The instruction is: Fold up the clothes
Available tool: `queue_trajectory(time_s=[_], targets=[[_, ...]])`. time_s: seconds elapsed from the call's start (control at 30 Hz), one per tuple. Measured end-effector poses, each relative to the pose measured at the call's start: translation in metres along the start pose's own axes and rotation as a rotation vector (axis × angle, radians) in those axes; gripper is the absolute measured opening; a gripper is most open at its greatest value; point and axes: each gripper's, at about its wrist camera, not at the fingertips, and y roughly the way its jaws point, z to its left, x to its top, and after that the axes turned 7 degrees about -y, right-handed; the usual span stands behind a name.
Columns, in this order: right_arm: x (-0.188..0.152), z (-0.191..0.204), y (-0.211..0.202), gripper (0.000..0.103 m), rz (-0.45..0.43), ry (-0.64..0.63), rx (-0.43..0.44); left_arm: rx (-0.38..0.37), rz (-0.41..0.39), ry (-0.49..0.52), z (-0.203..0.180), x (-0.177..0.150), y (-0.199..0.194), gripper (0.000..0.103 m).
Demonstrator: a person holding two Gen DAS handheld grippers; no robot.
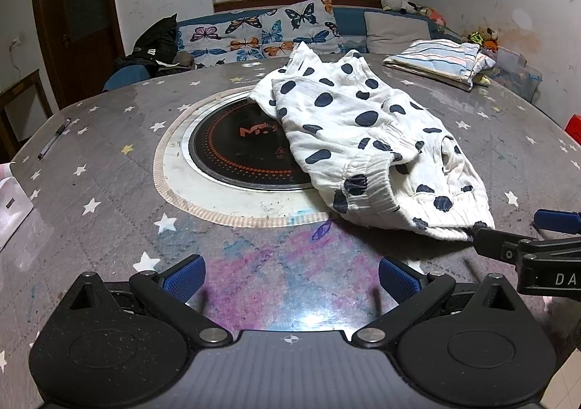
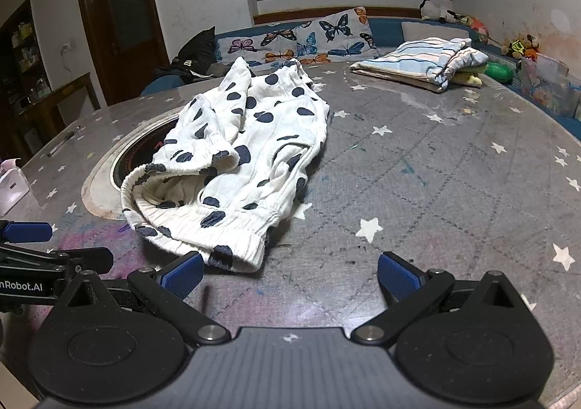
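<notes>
White pants with dark blue spots (image 1: 363,140) lie crumpled on the grey star-patterned table, waistband toward me; they also show in the right wrist view (image 2: 247,169). My left gripper (image 1: 292,278) is open and empty, low over the table, left of and short of the waistband. My right gripper (image 2: 290,276) is open and empty, its left fingertip (image 2: 183,276) just short of the waistband's near corner. The right gripper also shows in the left wrist view (image 1: 519,233), at the waistband's right end. The left gripper shows at the left edge of the right wrist view (image 2: 54,245).
A round induction cooktop (image 1: 236,151) sits in the table's middle, partly under the pants. Folded striped clothes (image 2: 421,62) lie at the far right. A pen (image 1: 54,138) lies at the left, a white box (image 1: 11,205) at the left edge. A sofa with butterfly cushions (image 1: 261,33) stands behind.
</notes>
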Motion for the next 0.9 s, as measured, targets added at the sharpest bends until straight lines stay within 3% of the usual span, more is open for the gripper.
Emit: queue_trajectory(time_s=[0.9], targets=[[0.009, 0.000, 0.011, 0.103, 0.016, -0.006, 0.007, -0.001, 0.002, 0.008, -0.002, 0.014, 0.010, 0.103]])
